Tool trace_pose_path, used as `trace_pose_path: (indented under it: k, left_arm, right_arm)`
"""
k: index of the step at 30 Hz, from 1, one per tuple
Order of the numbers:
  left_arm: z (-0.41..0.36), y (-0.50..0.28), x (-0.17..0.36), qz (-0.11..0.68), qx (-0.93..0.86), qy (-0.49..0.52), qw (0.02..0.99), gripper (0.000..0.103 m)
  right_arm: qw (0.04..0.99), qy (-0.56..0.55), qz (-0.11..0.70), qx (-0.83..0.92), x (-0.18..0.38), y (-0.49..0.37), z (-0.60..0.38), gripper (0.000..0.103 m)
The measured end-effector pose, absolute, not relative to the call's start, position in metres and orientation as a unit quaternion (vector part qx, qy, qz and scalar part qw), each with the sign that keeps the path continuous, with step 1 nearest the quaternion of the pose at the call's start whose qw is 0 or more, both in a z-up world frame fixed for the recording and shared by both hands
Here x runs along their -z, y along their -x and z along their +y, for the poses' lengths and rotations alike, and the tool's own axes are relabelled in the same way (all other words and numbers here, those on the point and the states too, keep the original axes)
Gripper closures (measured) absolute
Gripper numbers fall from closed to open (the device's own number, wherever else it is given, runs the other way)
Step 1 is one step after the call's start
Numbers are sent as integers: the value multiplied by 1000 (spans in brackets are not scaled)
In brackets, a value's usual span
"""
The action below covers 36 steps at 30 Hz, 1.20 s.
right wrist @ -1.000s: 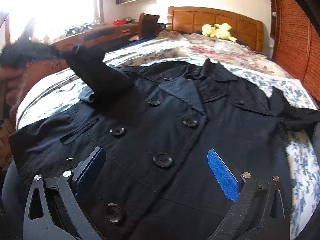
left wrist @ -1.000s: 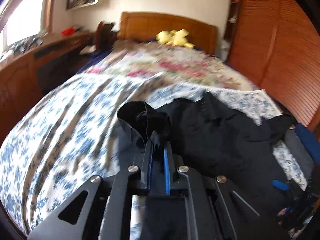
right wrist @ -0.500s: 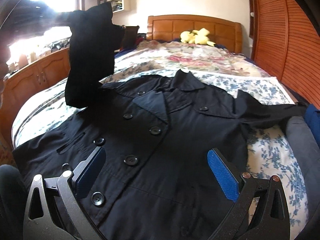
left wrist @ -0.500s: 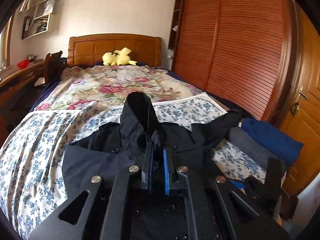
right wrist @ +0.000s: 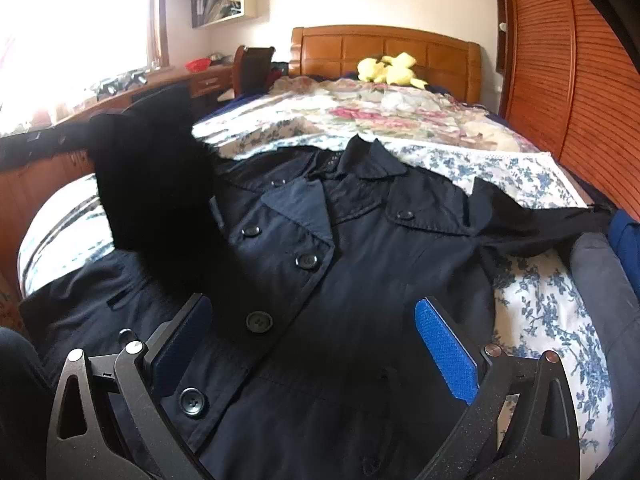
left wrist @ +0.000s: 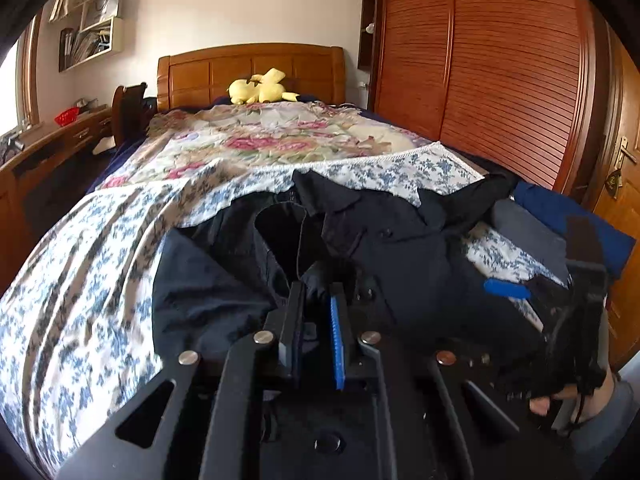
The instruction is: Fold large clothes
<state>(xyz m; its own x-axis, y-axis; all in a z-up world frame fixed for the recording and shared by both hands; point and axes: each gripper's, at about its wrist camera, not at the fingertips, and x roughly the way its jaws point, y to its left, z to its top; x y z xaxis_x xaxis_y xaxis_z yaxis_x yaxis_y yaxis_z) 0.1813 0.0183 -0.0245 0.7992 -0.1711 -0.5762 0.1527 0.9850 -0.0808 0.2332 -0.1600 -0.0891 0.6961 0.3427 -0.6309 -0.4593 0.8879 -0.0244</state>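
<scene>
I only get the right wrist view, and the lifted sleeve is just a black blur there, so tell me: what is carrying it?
Observer: The left tool has the coat sleeve's cuff pinched at its tips. Its jaws are just opening, with the cuff between them.
Operator: Which way is the cuff turned?
Observer: Its open mouth faces the left camera.
Operator: Anything past the wardrobe on the right?
Observer: A wooden door with a brass handle.
</scene>
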Motion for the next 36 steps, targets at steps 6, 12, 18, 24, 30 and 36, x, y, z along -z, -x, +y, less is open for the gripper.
trace_pose_path:
  k: [6, 12, 18, 24, 30, 36]
  left_arm:
    - [23, -163, 41, 304, 109, 17, 946, 85]
    - [27, -137, 38, 268, 98, 8, 958, 72]
    - [54, -111, 29, 239, 89, 36, 966, 64]
    - [75, -97, 30, 231, 67, 30, 970, 63]
    - [92, -92, 38, 231, 35, 24, 972, 63]
    - [107, -87, 42, 232, 25, 33, 972, 63]
  right_arm:
    - [911, 104, 335, -219, 103, -238, -147, 0]
    - [907, 113, 338, -225, 111, -238, -136, 0]
    - [903, 130, 340, -227, 119, -232, -128, 0]
    - [907, 135, 326, -229, 105, -221, -125, 0]
    - [917, 124, 304, -228, 77, -208, -130, 0]
    - [915, 127, 303, -232, 72, -201, -123, 0]
